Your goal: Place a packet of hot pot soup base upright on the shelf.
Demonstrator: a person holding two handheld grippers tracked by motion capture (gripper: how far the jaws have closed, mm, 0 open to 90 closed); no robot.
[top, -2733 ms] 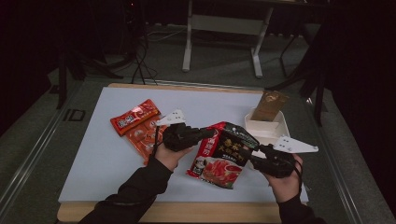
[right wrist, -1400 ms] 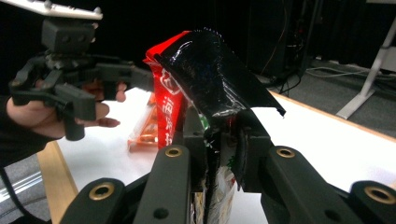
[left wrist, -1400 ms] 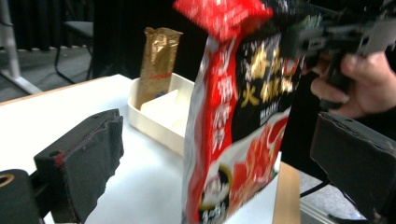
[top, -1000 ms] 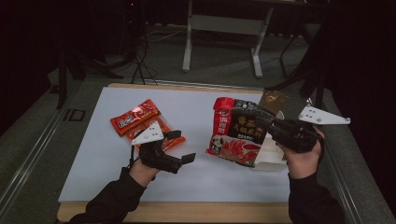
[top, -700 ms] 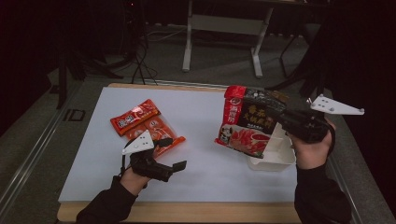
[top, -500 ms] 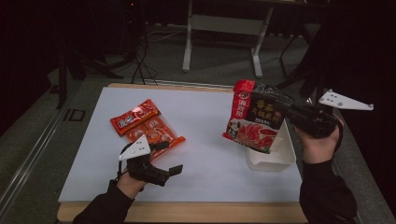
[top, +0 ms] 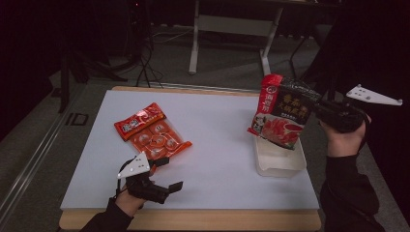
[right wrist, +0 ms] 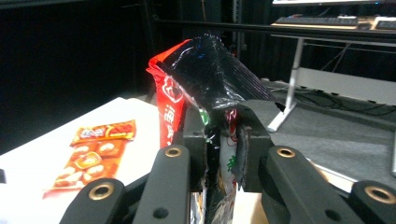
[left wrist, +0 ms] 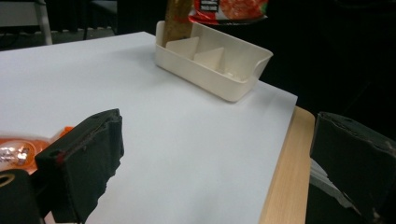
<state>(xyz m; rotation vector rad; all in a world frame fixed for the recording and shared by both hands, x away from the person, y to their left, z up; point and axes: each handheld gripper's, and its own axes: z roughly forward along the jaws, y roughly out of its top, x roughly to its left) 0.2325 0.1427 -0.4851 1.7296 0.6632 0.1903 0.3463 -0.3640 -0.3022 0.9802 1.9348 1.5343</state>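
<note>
High view: the right gripper (top: pixel 323 110) clamps the red-and-black sauce packet (top: pixel 283 111) by its edge, upright above the white divided bin (top: pixel 280 162), seemingly to drop it in. Left gripper view: the left gripper (left wrist: pixel 210 172) rests empty, jaws wide, beside the orange snack pack (left wrist: pixel 16 149). Right gripper view: the jaws pinch the packet narrowly so it hangs

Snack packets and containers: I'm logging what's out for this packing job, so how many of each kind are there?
Red-and-black packets, held by the right gripper: 1
Orange packets on the table: 2
Brown packets standing in the tray: 1
Cream divided trays: 1
Total: 5
</note>
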